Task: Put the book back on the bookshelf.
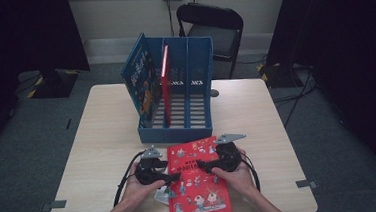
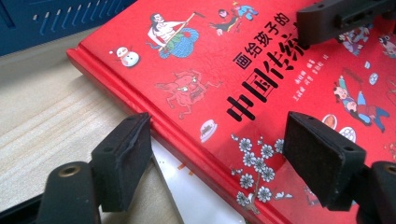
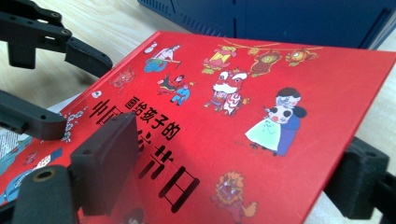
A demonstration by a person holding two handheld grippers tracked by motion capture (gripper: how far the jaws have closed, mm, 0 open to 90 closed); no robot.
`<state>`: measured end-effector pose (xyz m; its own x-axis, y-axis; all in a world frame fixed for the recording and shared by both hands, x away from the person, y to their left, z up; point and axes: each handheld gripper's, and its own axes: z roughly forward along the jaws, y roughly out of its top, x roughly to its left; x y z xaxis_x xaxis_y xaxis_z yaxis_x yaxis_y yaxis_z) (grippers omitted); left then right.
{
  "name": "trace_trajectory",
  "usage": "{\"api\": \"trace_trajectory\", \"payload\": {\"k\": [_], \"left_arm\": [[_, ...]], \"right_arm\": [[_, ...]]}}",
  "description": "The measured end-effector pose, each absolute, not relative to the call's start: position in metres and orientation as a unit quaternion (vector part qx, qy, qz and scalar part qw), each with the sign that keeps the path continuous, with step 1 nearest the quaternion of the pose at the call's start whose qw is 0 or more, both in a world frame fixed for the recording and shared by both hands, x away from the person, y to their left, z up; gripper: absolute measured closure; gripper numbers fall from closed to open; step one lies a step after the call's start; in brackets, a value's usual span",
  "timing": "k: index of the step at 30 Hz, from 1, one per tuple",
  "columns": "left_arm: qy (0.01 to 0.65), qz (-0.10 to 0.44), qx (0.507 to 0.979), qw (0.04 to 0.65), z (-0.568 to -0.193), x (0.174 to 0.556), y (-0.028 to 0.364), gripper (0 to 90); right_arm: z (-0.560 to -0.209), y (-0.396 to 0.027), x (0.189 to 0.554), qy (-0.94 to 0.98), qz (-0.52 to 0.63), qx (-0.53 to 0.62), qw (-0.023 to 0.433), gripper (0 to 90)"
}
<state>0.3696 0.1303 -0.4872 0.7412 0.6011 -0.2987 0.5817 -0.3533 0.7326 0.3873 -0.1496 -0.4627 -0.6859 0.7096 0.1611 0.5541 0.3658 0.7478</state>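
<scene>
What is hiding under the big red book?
A thinner, pale booklet pokes out from under the red book at its left edge, near the left gripper. Only that strip shows; the rest is covered, so its cover cannot be made out. Both lie on the table.

Book lies flat at table's near edge, file rack just behind it holding two upright books in its left slots, chair behind the table.
</scene>
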Motion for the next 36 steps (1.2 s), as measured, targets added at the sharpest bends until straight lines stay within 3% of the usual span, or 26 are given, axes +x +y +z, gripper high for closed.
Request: {"api": "trace_trajectory", "payload": {"k": [36], "left_arm": [[0.378, -0.018, 0.799, 0.467, -0.487, 0.381, 0.138, 12.6]], "right_arm": [[-0.441, -0.152, 0.360, 0.825, 0.443, 0.310, 0.163, 27.7]]}}
